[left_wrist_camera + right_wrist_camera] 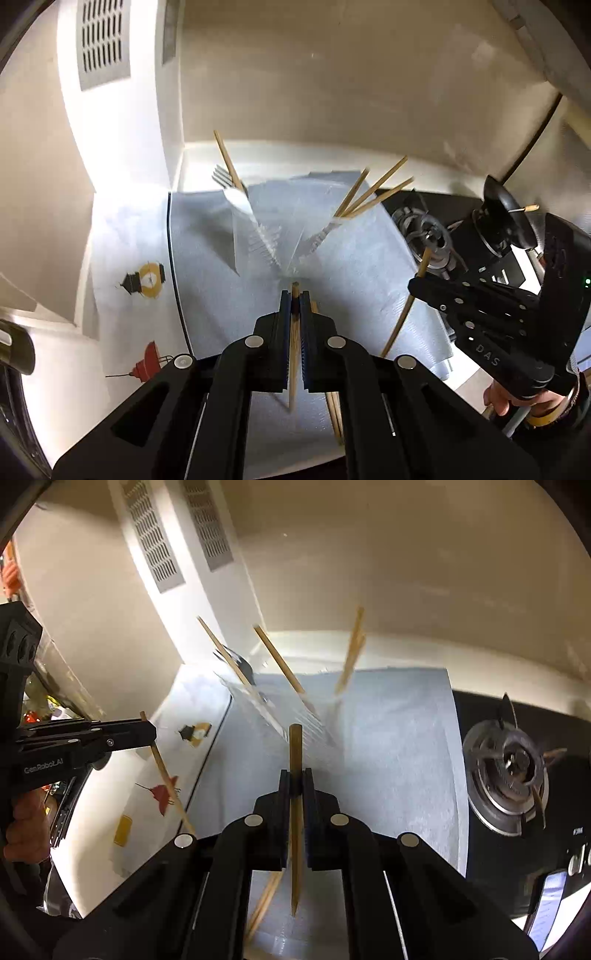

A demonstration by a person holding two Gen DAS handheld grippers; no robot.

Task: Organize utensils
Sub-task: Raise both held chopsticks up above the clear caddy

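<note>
Jaws of the left gripper are clamped on a wooden chopstick, which runs back between the pads and ends in a point low in the left wrist view, above the grey cloth spread over the surface. Beyond the tip stands a clear holder, hard to make out because it is see-through; a fork and several more chopsticks lean out of it toward the far edge. More sticks lie on the cloth, mostly hidden under the gripper body. At the right edge the right gripper pinches a second chopstick, with a gas burner behind it.

From the right wrist view, the right gripper has its jaws closed on that second chopstick, blunt end up and pointed end low. The holder is blurred, with sticks jutting from it. At the left edge the left gripper grips its chopstick over the white part of the surface. The burner sits on the right, and a phone is cut off at the lower right corner.
</note>
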